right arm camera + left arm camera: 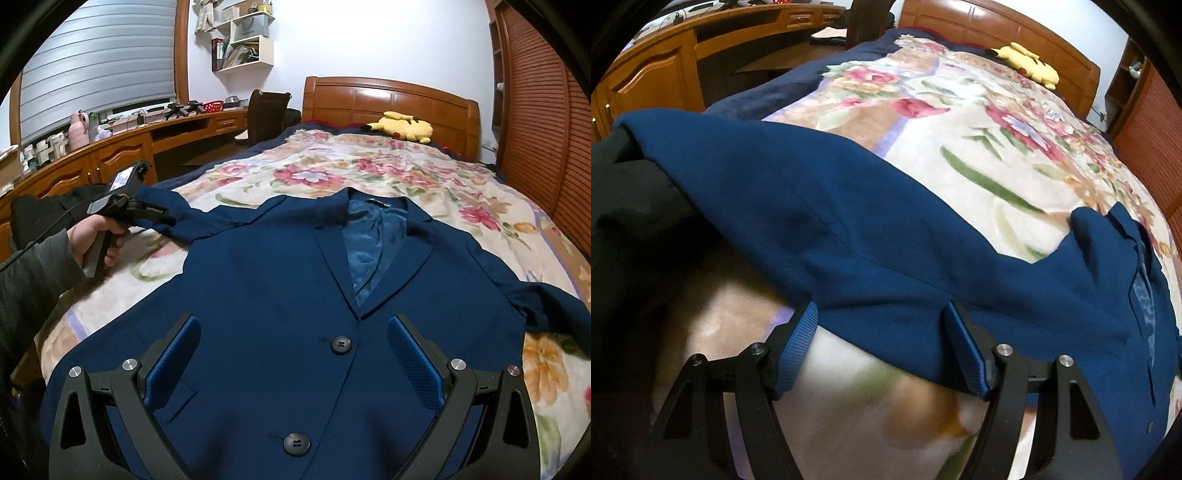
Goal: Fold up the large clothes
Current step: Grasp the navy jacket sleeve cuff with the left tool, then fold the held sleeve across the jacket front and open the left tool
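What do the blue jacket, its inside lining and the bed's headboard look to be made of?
Jacket: matte woven suit cloth, no sheen, probably wool or a blend. Lining: smooth satin-like fabric, glossy with bright creases. Headboard: varnished reddish-brown wood, panelled, with light glare.

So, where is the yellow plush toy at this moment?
The yellow plush toy lies at the far end of the bed, against the wooden headboard, beyond the blue jacket; in both wrist views it sits toward the upper right.
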The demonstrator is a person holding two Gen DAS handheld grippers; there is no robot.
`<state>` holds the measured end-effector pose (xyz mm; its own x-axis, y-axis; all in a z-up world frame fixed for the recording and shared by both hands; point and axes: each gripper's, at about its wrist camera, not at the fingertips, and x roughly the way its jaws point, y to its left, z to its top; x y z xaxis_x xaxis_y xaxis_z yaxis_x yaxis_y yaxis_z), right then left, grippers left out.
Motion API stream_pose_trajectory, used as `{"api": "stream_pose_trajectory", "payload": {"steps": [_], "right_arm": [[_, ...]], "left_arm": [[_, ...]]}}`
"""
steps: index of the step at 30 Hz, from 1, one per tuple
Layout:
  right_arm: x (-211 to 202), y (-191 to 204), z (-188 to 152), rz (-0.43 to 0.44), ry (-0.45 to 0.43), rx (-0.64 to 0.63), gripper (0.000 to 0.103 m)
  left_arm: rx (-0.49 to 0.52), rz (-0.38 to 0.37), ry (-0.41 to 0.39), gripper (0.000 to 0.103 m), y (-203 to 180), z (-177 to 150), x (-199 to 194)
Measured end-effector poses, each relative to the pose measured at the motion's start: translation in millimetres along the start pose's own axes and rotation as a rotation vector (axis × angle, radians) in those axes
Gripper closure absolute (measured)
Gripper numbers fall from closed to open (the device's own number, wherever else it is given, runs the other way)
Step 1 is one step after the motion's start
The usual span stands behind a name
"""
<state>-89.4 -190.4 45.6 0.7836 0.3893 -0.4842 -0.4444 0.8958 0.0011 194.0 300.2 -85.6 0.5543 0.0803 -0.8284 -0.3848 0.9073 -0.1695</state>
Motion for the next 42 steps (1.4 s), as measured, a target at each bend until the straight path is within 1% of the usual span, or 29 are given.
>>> {"api": "stream_pose_trajectory", "payload": {"steps": [1,3,4,5,6,8,10,12,13,17,20,22,23,24,27,28,30,33,34,35,36,37,38,39,40,41,42], "right_arm": [[0,-1,-1,0.002,0.001,0.001,0.002],[-1,-4,-2,0.004,0.002,0.005,0.002],[-1,-6,-4,0.007,0.001,0.009,0.002],[-1,-8,-4,0.010,0.001,0.014,0.002],[0,-10,-6,0.011,0.002,0.020,0.002],[2,-14,-9,0.016,0.007,0.031,0.002],[2,-16,-9,0.018,0.008,0.039,0.002],[2,-18,-11,0.019,0.008,0.045,0.002],[2,-19,-11,0.018,0.009,0.048,0.002],[-1,-20,-11,0.005,0.016,0.046,0.002],[-7,-25,-10,-0.017,0.016,0.038,0.002],[-12,-30,-10,-0.035,0.008,0.045,0.002],[-14,-32,-10,-0.044,0.005,0.052,0.002],[-17,-35,-11,-0.054,0.003,0.060,0.002],[-26,-41,-12,-0.092,-0.011,0.075,0.002],[-28,-40,-13,-0.107,-0.015,0.078,0.002],[-34,-40,-15,-0.134,-0.024,0.086,0.002],[-39,-39,-17,-0.153,-0.029,0.109,0.002],[-40,-37,-17,-0.154,-0.028,0.114,0.002],[-41,-34,-17,-0.154,-0.026,0.112,0.002],[-41,-35,-18,-0.157,-0.029,0.106,0.002],[-42,-32,-17,-0.162,-0.032,0.100,0.002],[-44,-32,-16,-0.160,-0.036,0.095,0.002],[-44,-31,-16,-0.158,-0.039,0.095,0.002],[-43,-32,-16,-0.154,-0.041,0.097,0.002],[-42,-31,-15,-0.149,-0.041,0.101,0.002],[-42,-33,-15,-0.144,-0.041,0.104,0.002]], "left_arm": [[-0.005,-0.005,0.004,0.033,1,0,2],[0.001,-0.007,0.006,0.039,0,0,4],[0.008,-0.009,0.006,0.046,-2,0,5],[0.012,-0.013,0.007,0.057,-3,0,5],[0.018,-0.018,0.009,0.061,-5,0,5],[0.043,-0.015,0.008,0.087,-11,0,4],[0.086,-0.006,0.014,0.095,-22,0,3],[0.124,0.011,-0.009,0.096,-29,-1,-3],[0.134,0.002,-0.026,0.097,-31,-1,-8],[0.181,-0.027,-0.147,0.097,-52,-1,-50],[0.235,-0.086,-0.226,0.097,-82,-3,-89],[0.273,-0.119,-0.258,0.097,-101,-7,-107],[0.297,-0.139,-0.270,0.097,-112,-10,-116],[0.333,-0.175,-0.282,0.097,-128,-16,-128],[0.403,-0.232,-0.303,0.097,-157,-29,-151],[0.427,-0.269,-0.303,0.097,-167,-36,-159],[0.463,-0.303,-0.292,0.096,-178,-46,-168],[0.512,-0.307,-0.271,0.092,-187,-59,-175],[0.518,-0.312,-0.269,0.086,-186,-61,-177],[0.529,-0.319,-0.268,0.076,-182,-64,-180],[0.535,-0.322,-0.274,0.070,-183,-67,-183],[0.536,-0.332,-0.283,0.057,-179,-70,-188],[0.535,-0.340,-0.289,0.047,-180,-76,-191],[0.530,-0.350,-0.294,0.040,-175,-78,-195],[0.526,-0.357,-0.300,0.028,-172,-81,-197],[0.519,-0.356,-0.307,0.023,-169,-81,-198],[0.513,-0.348,-0.312,0.023,-164,-81,-198]]}}
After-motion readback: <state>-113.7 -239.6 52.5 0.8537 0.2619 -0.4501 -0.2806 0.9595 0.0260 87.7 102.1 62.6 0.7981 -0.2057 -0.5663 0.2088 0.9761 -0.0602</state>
